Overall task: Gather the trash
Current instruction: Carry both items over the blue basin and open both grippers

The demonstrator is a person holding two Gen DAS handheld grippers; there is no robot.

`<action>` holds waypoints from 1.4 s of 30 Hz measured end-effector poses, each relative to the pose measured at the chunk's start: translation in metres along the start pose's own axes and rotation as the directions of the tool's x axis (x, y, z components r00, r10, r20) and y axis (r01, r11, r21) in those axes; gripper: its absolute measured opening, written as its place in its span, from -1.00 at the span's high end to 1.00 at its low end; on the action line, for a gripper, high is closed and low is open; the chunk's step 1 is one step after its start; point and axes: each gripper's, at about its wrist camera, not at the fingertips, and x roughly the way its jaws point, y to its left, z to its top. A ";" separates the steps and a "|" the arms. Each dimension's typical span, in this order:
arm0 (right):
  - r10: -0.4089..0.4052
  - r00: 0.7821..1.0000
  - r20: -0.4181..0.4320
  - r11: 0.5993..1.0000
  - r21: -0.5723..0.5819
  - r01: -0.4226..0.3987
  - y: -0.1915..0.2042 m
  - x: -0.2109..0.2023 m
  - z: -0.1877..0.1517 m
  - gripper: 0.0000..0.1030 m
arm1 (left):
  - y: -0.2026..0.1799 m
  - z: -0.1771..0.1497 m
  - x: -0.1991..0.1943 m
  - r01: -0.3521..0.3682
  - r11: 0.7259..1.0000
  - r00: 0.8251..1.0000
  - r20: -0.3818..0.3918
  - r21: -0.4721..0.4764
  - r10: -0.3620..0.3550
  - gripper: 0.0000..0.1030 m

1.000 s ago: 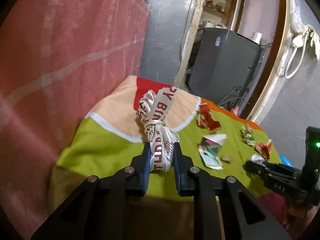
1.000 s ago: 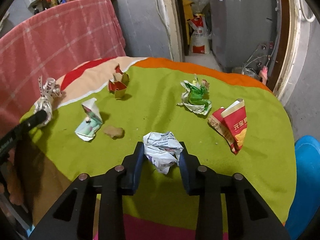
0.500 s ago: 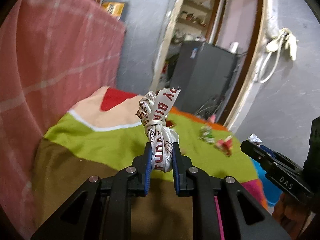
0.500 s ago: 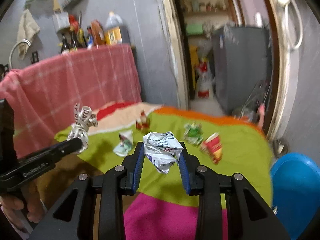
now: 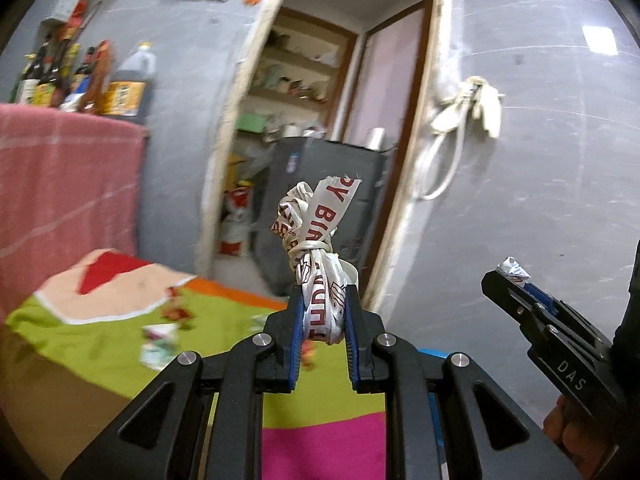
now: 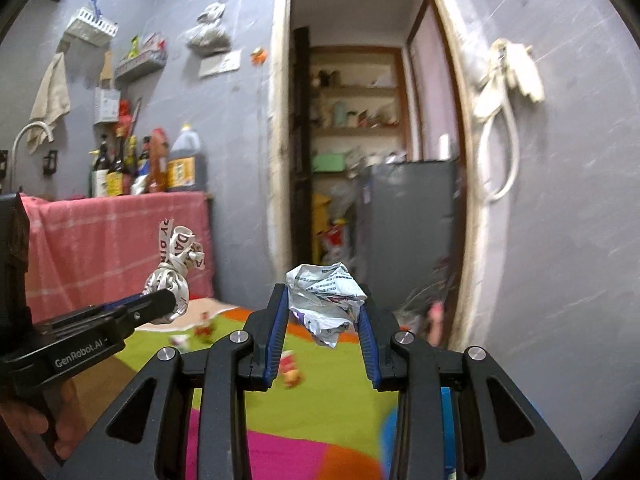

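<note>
Left gripper clamps knotted ribbon | right gripper clamps crumpled paper | blue bin contents hidden

- A pink checked cloth hangs at the left.
- Bottles stand in a row above it.
- A grey machine sits in the doorway, middle of the frame.
- A white hose hangs on the wall at the right.
- A bright cloth of many colours covers the table at the lower left.

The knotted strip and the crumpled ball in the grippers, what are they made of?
Knotted strip: probably glossy plastic or coated ribbon; it shines, and its printed red letters stay smooth.
Crumpled ball: looks like thin printed paper or wrapper, matte, with sharp creases that hold their shape.
</note>
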 end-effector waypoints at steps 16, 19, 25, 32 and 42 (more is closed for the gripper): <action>-0.247 0.966 -0.072 0.961 0.113 0.254 -0.132 -0.020 -0.041 0.39 | -0.115 -0.034 0.100 0.211 0.975 0.962 -0.192 0.075 -0.194 0.70; -0.264 0.959 -0.105 0.949 0.149 0.278 -0.148 -0.018 -0.054 0.38 | -0.125 -0.044 0.119 0.229 0.971 0.947 -0.246 0.071 -0.206 0.70; -0.279 0.947 -0.161 0.934 0.183 0.307 -0.165 -0.011 -0.074 0.36 | -0.133 -0.060 0.143 0.240 0.969 0.924 -0.322 0.064 -0.207 0.69; -0.276 0.936 -0.218 0.923 0.211 0.321 -0.180 -0.001 -0.089 0.35 | -0.131 -0.080 0.163 0.240 0.970 0.894 -0.396 0.030 -0.209 0.63; -0.257 0.931 -0.260 0.914 0.249 0.321 -0.188 0.012 -0.099 0.10 | -0.122 -0.084 0.169 0.218 0.976 0.892 -0.408 0.019 -0.192 0.39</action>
